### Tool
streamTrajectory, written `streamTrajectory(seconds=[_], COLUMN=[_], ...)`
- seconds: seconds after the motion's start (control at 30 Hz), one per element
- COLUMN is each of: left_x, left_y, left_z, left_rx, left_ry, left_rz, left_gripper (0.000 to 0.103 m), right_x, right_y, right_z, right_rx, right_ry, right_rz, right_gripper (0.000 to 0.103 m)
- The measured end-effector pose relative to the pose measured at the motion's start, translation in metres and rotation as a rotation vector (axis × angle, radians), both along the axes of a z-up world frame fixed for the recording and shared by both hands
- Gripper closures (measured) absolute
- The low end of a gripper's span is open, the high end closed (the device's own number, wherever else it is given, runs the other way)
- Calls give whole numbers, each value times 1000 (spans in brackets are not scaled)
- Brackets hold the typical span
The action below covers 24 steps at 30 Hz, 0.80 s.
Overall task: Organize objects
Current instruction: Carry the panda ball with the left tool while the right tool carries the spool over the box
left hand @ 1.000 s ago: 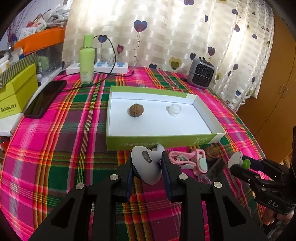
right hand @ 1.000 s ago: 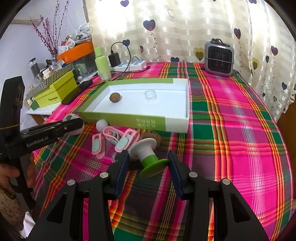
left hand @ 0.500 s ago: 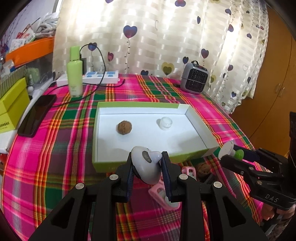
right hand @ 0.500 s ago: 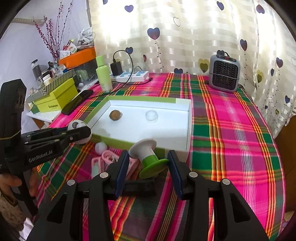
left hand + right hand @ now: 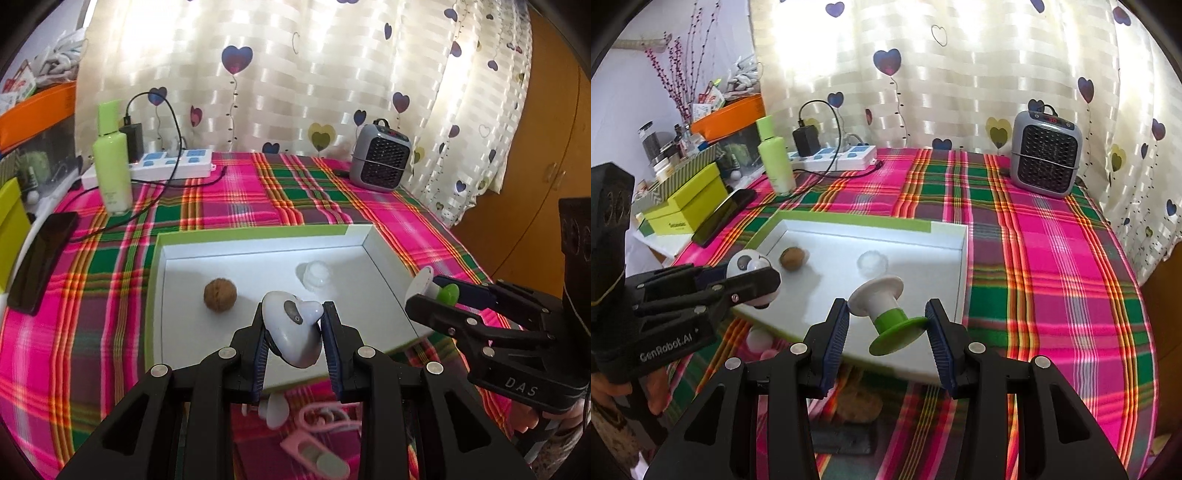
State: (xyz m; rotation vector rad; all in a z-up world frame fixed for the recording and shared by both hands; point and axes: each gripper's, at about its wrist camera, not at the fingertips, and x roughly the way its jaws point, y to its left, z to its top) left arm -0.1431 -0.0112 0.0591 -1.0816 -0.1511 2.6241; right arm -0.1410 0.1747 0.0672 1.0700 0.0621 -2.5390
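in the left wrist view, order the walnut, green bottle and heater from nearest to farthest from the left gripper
1. Walnut: in the tray, just ahead and left of the left gripper.
2. Green bottle: far left, standing by the power strip.
3. Heater: far right, by the curtain.
The bottle and heater are too close to call.

pink clips partly hidden behind left claw, brown lump blurred
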Motion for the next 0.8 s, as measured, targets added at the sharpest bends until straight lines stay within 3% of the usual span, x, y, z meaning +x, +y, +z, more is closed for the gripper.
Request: streamTrajectory(seconds=[0.8], left_x=[-66], left_y=[13], left_z=[-27], left_rx=[-22], left_ry=[-77], left_rz=[-11], left_gripper=[78], right_x=[-89], right_y=[-17], right_z=[-33], right_rx=[65], right_ry=[-84], right_rz=[-8], right_gripper=[59])
